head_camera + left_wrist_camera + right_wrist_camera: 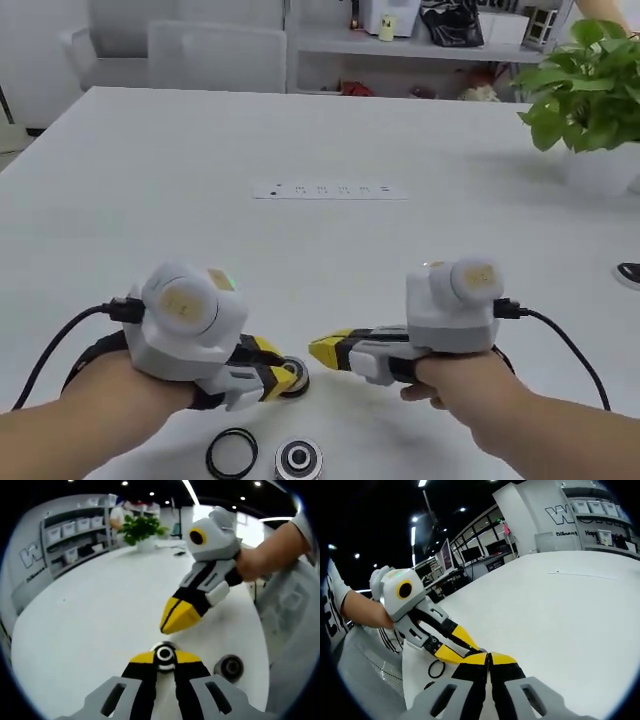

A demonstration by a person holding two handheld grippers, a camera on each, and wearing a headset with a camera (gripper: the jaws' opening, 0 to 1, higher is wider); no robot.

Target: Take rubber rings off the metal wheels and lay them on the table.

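Nearest you on the bench (180,170) a loose rubber ring (232,453) lies beside a metal wheel (299,459). Just beyond, your left gripper (276,374) is clamped on a second wheel (295,378). Your right gripper (325,350) faces it, jaws pressed together and empty. Farther off sit a power strip (330,190) and a potted plant (585,90).
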